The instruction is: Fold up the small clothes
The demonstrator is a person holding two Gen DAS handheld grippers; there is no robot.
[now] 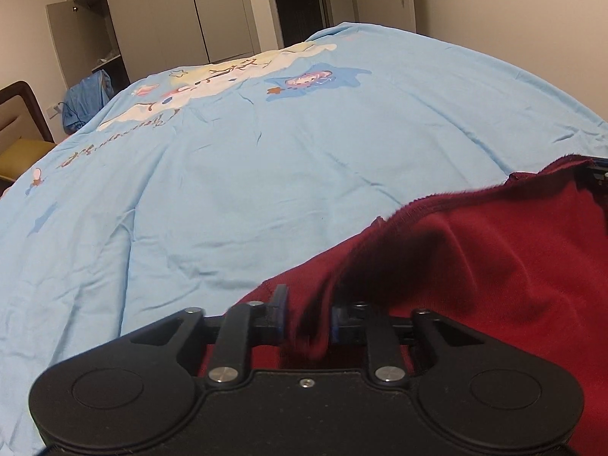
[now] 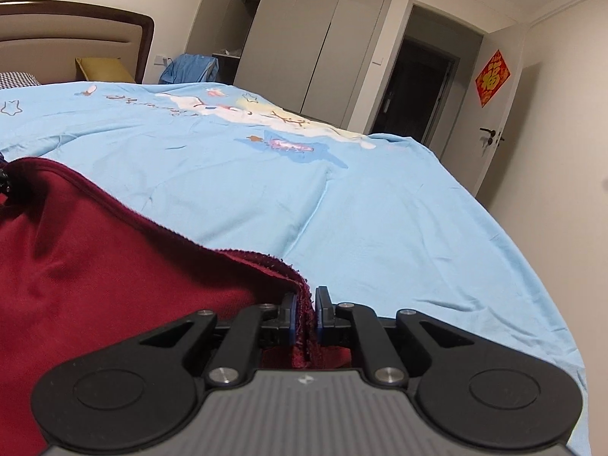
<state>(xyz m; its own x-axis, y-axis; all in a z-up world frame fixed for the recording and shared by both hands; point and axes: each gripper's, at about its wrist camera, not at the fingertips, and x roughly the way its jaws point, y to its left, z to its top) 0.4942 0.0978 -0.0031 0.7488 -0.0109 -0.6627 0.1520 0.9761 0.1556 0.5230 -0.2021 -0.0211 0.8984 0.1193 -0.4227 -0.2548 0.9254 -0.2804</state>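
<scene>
Now both grippers, left gripper (image 1: 307,317) and right gripper (image 2: 304,313), have fingers clamped on the red garment's (image 1: 494,266) hem, stretching it taut above the bed (image 1: 266,171), probably for a clean fold.

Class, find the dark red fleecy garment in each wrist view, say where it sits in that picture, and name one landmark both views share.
Left wrist view: the dark red fleecy garment fills the lower right, pinched by the left gripper.
Right wrist view: the garment fills the lower left, its edge clamped in the right gripper.
Shared landmark: the cartoon print on the light blue bedsheet.
</scene>
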